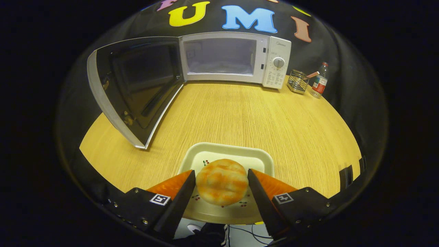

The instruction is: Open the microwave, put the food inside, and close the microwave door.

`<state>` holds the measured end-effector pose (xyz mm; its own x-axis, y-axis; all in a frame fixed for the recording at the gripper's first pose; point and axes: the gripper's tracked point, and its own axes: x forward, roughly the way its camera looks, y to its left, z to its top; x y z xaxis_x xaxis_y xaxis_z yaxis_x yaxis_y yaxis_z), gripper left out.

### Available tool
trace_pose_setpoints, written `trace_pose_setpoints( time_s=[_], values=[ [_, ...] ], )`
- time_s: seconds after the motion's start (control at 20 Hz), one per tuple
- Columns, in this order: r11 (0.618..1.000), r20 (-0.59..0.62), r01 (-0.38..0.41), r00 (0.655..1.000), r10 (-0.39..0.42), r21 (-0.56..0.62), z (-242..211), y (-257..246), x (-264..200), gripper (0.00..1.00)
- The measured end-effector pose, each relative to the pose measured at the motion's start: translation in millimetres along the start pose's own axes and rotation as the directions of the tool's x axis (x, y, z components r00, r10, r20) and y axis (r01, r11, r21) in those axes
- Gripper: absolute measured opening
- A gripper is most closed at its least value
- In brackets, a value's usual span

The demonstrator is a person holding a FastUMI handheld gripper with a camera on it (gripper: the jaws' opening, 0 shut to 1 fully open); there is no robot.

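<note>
Standing swung wide beyond the left finger, the microwave door [137, 89] leaves the way to the cavity free, which suits a task whose opening step looks done. Its dark glass faces the table [240, 116], and the hinge side meets the microwave [236, 58] well ahead of the fingers. The cavity looks bare and lit, ready for the food.

Nearer, the gripper [222, 181] brackets the bun [222, 181], which sits on a pale tray [205, 152] with small cherry prints at the table's near edge. The fingers [183, 192] stand narrow, flanking the bun on either side and seeming to touch it; I judge them closed on it, though whether the press is firm I cannot tell. The bun is not lifted clear of the tray as far as I can see.

Right of the cavity is the control panel with a round dial [279, 62]; a small brand mark sits above it, too small to read. Beyond the right finger, a wire holder [297, 81] and a bottle [319, 82] with a red-and-white label, unreadable, stand aside, clear of the path.
</note>
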<state>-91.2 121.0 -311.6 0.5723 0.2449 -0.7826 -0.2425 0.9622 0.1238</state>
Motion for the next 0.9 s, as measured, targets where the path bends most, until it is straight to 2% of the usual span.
trace_pose_setpoints(
  time_s=[0.1, 0.25, 0.3, 0.55, 0.9],
  values=[
    [1.000, -0.005, -0.002, 1.000, 0.002, -0.001, 0, 0, 1, 0.91],
    [1.000, -0.002, -0.011, 1.000, 0.011, -0.022, 2, 0, 0, 0.79],
    [0.999, -0.002, -0.015, 1.000, 0.015, -0.030, 2, -2, 0, 0.67],
    [0.999, 0.029, -0.045, 0.999, 0.044, 0.009, 18, -2, -7, 0.67],
    [0.989, 0.169, -0.122, 0.980, 0.107, 0.082, 106, -2, -14, 0.67]
  ],
)
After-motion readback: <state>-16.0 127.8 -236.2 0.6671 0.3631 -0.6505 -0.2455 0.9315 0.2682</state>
